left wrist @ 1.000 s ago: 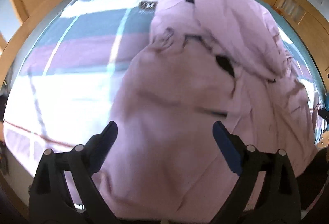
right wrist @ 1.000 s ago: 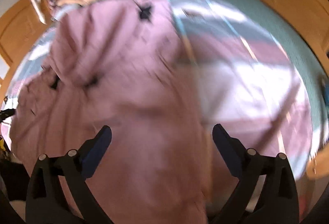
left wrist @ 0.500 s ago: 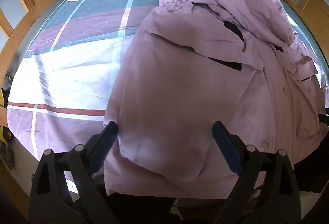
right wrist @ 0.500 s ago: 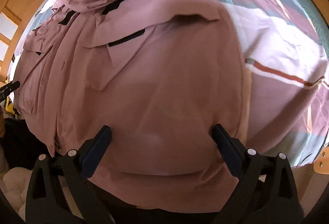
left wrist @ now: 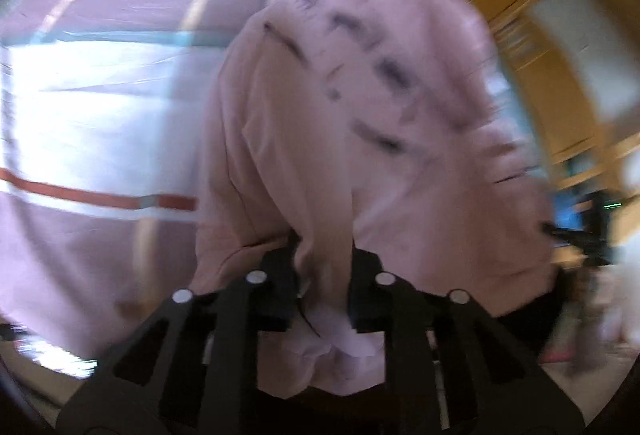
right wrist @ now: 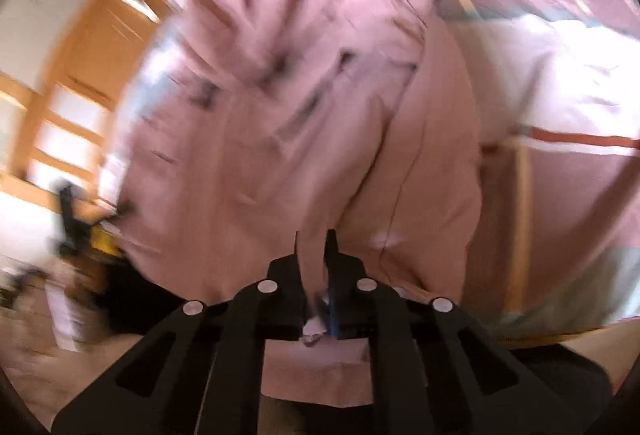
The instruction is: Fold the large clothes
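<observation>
A large pink garment [left wrist: 320,107] with dark trim lies crumpled on a bed with a striped sheet [left wrist: 92,123]. My left gripper [left wrist: 324,259] is shut on the garment's near hem, with cloth bunched between the fingers. In the right wrist view the same garment [right wrist: 320,107] fills the middle. My right gripper [right wrist: 314,255] is shut on another part of the near hem, a fold pinched tight between the fingers. Both views are blurred by motion.
The striped bed sheet [right wrist: 560,83] lies to the right in the right wrist view. Wooden cabinets [left wrist: 552,47] and wooden furniture [right wrist: 80,83] stand beyond the bed. Dark clutter [right wrist: 72,219] sits on the floor at the left.
Both grippers were open above the garment; now each has shut on its near hem. The garment's near edge is gathered up and both views have swung.
</observation>
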A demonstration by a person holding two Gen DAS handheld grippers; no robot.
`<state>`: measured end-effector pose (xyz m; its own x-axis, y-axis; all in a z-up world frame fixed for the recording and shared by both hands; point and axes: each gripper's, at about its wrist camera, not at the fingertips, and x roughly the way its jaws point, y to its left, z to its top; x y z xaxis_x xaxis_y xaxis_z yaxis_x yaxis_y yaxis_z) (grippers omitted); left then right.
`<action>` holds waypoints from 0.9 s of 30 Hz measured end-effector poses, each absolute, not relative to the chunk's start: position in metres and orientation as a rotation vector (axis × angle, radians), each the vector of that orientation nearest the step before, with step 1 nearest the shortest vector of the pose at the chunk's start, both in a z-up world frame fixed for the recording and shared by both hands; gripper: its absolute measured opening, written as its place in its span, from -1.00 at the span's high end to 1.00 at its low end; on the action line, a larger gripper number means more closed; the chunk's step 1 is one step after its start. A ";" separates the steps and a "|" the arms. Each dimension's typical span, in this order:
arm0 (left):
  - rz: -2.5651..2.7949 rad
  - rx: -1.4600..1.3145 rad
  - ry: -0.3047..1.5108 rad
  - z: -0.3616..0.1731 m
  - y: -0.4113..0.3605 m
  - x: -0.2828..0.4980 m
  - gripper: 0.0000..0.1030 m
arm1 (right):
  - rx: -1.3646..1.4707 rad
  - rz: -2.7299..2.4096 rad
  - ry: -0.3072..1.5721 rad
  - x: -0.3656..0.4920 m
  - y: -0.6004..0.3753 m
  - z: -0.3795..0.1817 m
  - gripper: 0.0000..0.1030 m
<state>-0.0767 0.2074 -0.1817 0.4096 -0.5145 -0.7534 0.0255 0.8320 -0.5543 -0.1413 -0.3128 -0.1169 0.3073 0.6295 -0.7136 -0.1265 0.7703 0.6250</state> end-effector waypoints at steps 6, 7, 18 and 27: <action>-0.576 -0.790 0.913 -0.124 0.242 -0.026 0.73 | 0.800 0.666 0.816 -0.069 -0.334 -0.041 0.87; -0.597 -0.817 0.870 -0.106 0.246 -0.002 0.73 | 0.838 0.663 0.784 -0.047 -0.335 -0.034 0.87; -0.315 -1.254 1.024 -0.172 0.270 0.271 0.38 | 1.361 0.182 0.860 0.192 -0.362 -0.152 0.48; -0.148 -1.081 0.631 -0.130 0.307 0.149 -0.27 | 1.022 0.144 0.681 0.123 -0.405 -0.110 -0.85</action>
<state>0.1490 0.3074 -0.1302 0.8162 -0.4100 -0.4072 -0.1870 0.4794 -0.8574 0.1232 -0.4055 -0.1097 0.7874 0.4154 -0.4555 0.1959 0.5320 0.8238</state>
